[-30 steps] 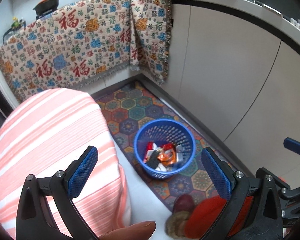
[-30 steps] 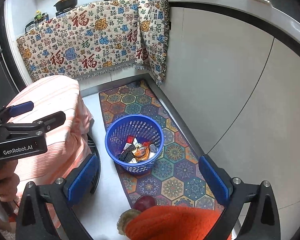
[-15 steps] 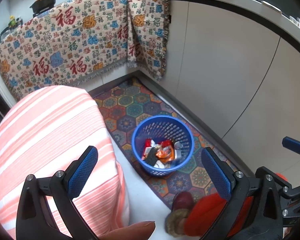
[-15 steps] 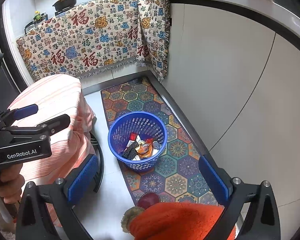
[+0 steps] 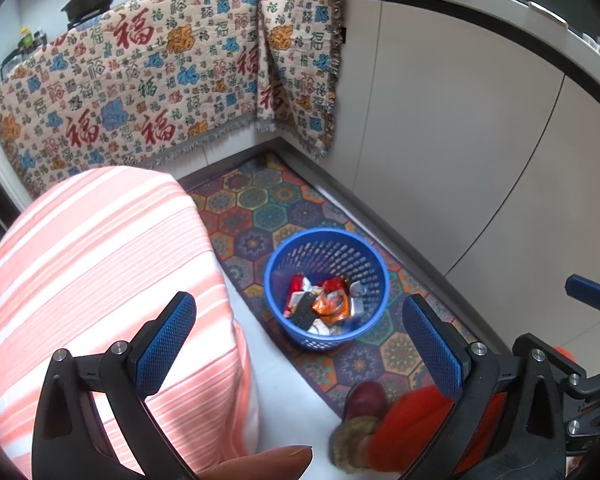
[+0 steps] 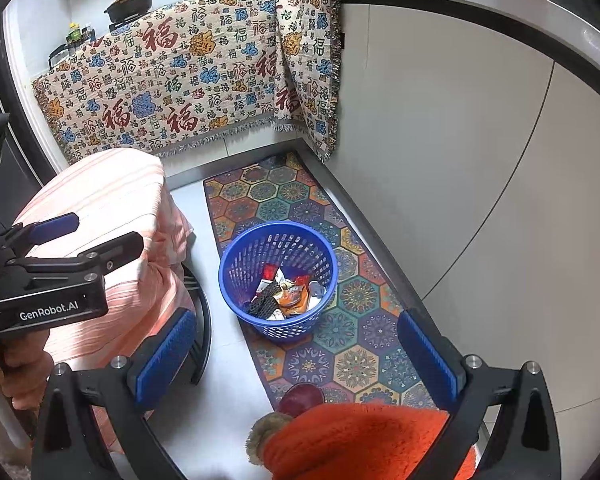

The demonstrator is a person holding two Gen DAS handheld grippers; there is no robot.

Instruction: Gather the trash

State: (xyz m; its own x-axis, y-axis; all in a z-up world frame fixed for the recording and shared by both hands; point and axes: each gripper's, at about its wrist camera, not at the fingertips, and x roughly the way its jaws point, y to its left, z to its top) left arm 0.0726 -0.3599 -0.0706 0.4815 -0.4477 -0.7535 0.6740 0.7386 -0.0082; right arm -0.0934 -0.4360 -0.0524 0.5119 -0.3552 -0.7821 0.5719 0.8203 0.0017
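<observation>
**Both grippers lifted clear; trash rests in the basket**

The trash (image 5: 322, 306) lies in the bottom of the blue basket (image 5: 278, 258), which stands on the patterned floor mat (image 5: 260, 208) beside the cabinet fronts (image 5: 440, 140). Over the last second the basket has shrunk slightly and drifted in both views, indicating the grippers have drawn upward and back. The left gripper (image 5: 300, 346) and the right gripper (image 6: 296, 356) are both spread wide and carry nothing. Judgement: the deposit is complete. No loose trash is visible on the mat or on the striped cloth (image 5: 100, 260).
</observation>
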